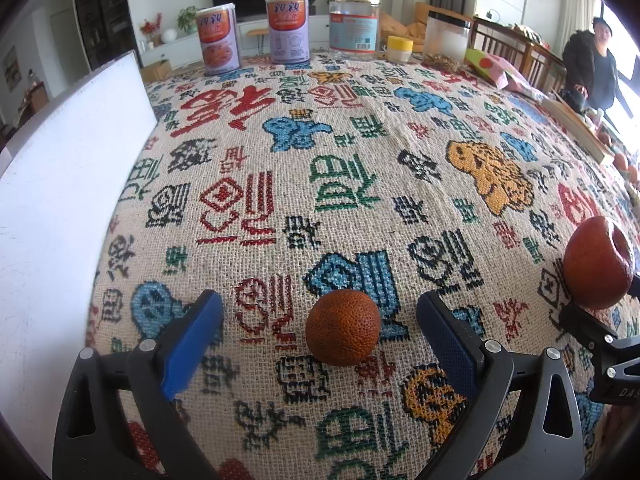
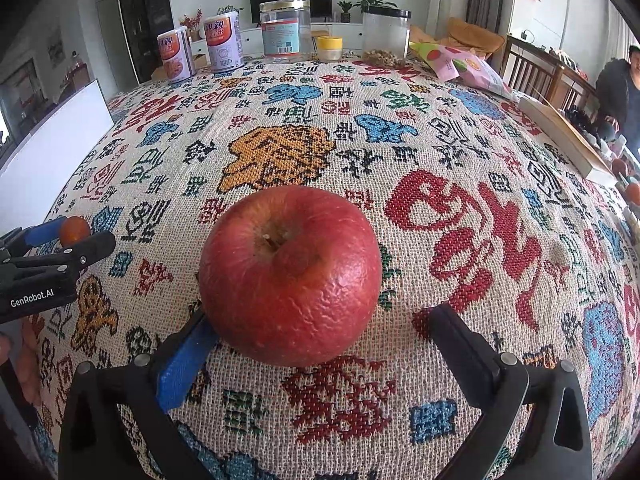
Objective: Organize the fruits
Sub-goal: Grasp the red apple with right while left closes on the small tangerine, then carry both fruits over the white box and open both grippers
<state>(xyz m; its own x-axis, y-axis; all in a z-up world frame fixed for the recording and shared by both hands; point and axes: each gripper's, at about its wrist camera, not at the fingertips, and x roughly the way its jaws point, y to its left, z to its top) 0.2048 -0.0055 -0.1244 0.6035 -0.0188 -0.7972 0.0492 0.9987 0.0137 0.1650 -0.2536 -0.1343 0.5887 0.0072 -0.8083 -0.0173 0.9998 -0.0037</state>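
**A:** Where do things stand on the tabletop [image 1: 360, 152]?

**B:** Both fruits sit on the patterned cloth. The small orange [image 1: 342, 327] lies between the fingers of the left gripper [image 1: 320, 332], which stands wide, with cloth showing on either side of the fruit. The apple [image 2: 290, 274] rests stem-up in front of the right gripper [image 2: 320, 344], also spread wide. Its blue left pad [image 2: 184, 364] looks to be touching or almost touching the apple's lower flank; I can't tell which. The right finger is well clear.

**A:** So neither fruit is gripped?

**B:** Not as far as I can see. I'd judge both are at the closing stage of a pick.

**A:** How to do it well?

**B:** Centre first. The orange sits roughly midway, so the left gripper can close evenly. The apple is off towards its left pad, so I'd shift the right gripper a little to the left before closing, or the fruit may roll as one pad pushes it.

**A:** Anything about the fruit itself?

**B:** The apple's skin looks wrinkled, probably soft; squeeze gently, across its widest part. The orange is round and could slip out forward, so seat it deeper between the pads.

**A:** And where do they go?

**B:** I can't tell; no obvious bowl or tray shows here.
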